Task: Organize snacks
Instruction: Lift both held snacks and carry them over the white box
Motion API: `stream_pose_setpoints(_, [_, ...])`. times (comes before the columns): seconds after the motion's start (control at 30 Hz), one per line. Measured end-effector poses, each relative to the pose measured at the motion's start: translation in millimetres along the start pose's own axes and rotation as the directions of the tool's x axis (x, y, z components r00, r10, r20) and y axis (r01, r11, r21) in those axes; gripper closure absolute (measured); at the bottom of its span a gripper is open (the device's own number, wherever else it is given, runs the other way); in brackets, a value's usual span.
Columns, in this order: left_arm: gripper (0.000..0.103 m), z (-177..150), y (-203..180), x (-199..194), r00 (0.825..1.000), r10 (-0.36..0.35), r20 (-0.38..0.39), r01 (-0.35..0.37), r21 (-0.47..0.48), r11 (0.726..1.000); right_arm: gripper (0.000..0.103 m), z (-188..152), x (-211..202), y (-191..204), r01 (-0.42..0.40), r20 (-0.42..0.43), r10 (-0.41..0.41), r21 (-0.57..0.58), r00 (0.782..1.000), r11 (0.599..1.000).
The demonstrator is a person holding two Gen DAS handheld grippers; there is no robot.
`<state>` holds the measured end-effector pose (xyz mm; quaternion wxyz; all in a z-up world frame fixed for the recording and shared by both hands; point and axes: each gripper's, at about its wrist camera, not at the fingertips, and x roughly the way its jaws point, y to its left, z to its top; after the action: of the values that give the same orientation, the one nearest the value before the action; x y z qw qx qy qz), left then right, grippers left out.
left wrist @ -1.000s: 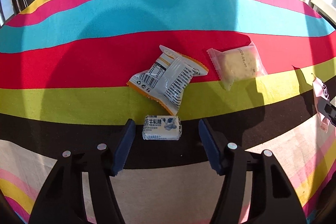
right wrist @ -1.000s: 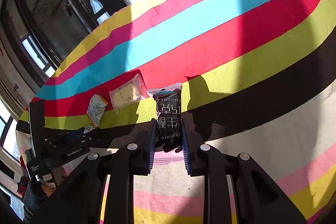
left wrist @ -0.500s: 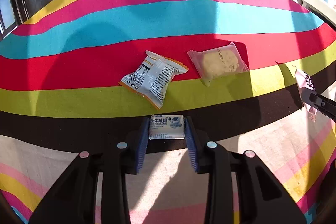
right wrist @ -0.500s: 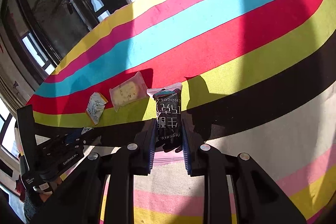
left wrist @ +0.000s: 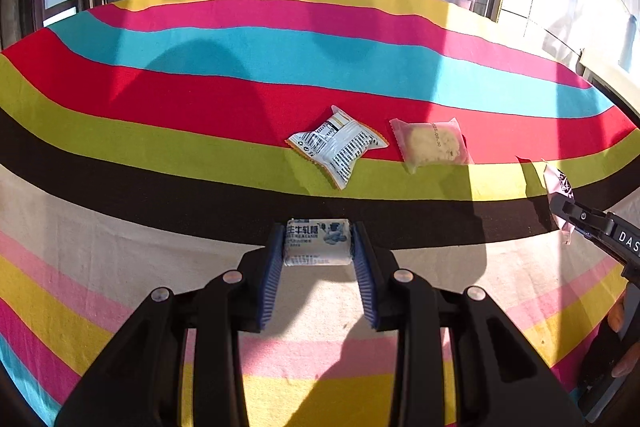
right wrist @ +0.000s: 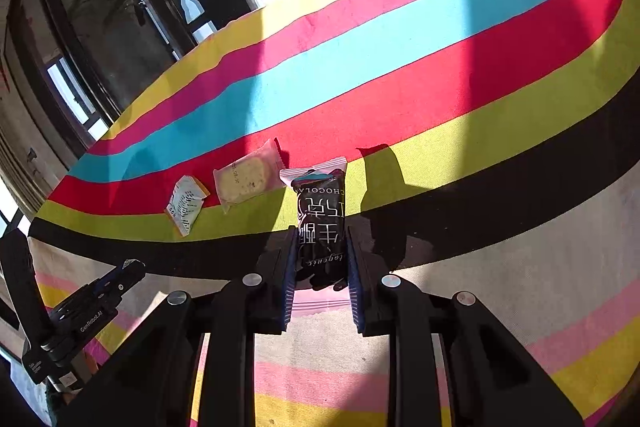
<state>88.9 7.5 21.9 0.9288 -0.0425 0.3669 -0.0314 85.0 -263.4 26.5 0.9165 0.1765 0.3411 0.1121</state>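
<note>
My left gripper is shut on a small white candy packet and holds it above the striped cloth. My right gripper is shut on a black chocolate bar with pink wrapper ends; it also shows at the right edge of the left wrist view. A white and orange snack packet and a clear pink-edged cookie packet lie side by side on the red and green stripes. The left gripper shows at the lower left of the right wrist view.
The surface is a table under a rainbow-striped cloth. Dark window frames stand beyond its far edge. A pale wall stands at the right.
My left gripper closed on the candy packet and lifted it back from the black stripe. The right gripper stayed shut on the chocolate bar and barely moved.
</note>
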Motion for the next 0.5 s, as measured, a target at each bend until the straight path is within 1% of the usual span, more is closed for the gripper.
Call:
stream_pose_setpoints(0.07, [0.069,0,7,2,1.000,-0.019,-0.009,0.019,-0.032,0.999,0.080,0,0,1,0.001,0.003,-0.001,-0.005,1.000,1.000])
stream_pose_setpoints(0.23, [0.069,2,12,2,1.000,0.007,0.005,-0.007,-0.027,1.000,0.080,-2,-5,6,0.003,0.028,-0.002,-0.040,1.000,0.999])
stream_pose_setpoints(0.3, [0.069,2,15,2,1.000,0.006,0.006,-0.006,-0.031,1.000,0.080,-2,-7,4,-0.005,0.038,0.006,-0.032,0.999,0.999])
stream_pose_setpoints(0.4, [0.069,3,19,0,1.000,0.009,0.011,-0.009,-0.039,0.999,0.080,0,-6,2,-0.011,0.032,0.012,-0.016,0.999,1.000])
stream_pose_setpoints(0.5, [0.069,5,24,-2,1.000,-0.011,0.017,0.012,-0.064,0.998,0.080,1,-4,3,-0.002,0.002,0.002,0.009,1.000,1.000])
